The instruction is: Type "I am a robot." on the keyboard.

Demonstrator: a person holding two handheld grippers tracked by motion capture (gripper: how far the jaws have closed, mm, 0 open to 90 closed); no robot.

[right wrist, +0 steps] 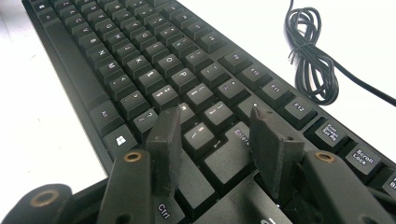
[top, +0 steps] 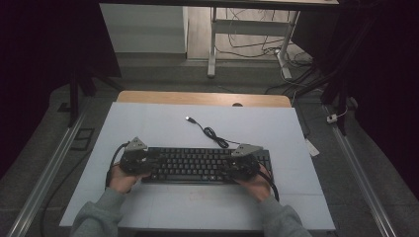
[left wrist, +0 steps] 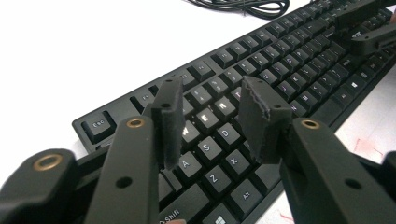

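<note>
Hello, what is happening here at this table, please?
A person sits at a white table with a claw in each hand, both over a black keyboard. The left claw hovers above the letter keys at the keyboard's left end, jaws apart with nothing between them. The right claw is above the Enter key area at the right end, also open. The keyboard's cable lies coiled and unplugged behind it.

Black keyboard (top: 197, 165) flat, lengthwise across table, near front edge.
</note>
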